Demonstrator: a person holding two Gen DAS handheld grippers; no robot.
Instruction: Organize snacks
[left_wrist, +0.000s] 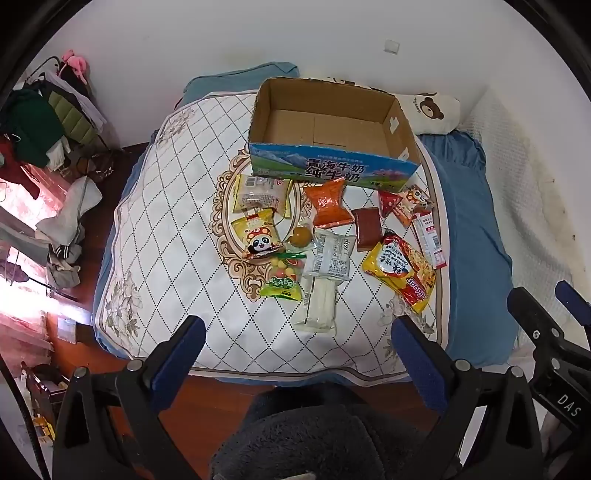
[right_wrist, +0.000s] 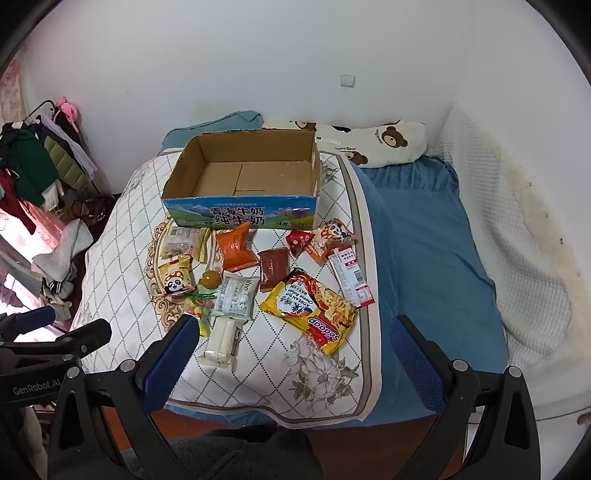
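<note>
Both tongs, left (left_wrist: 299, 328) and right (right_wrist: 291, 328), gape wide and empty. Snacks (left_wrist: 332, 236) lie loose on the bed before the empty box (left_wrist: 332, 125). Risk: overlapping, slippery packets may slip or lift together.

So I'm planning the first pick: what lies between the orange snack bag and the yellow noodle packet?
A dark red flat packet lies between the orange bag and the noodle packet, clearest in the right wrist view.
</note>
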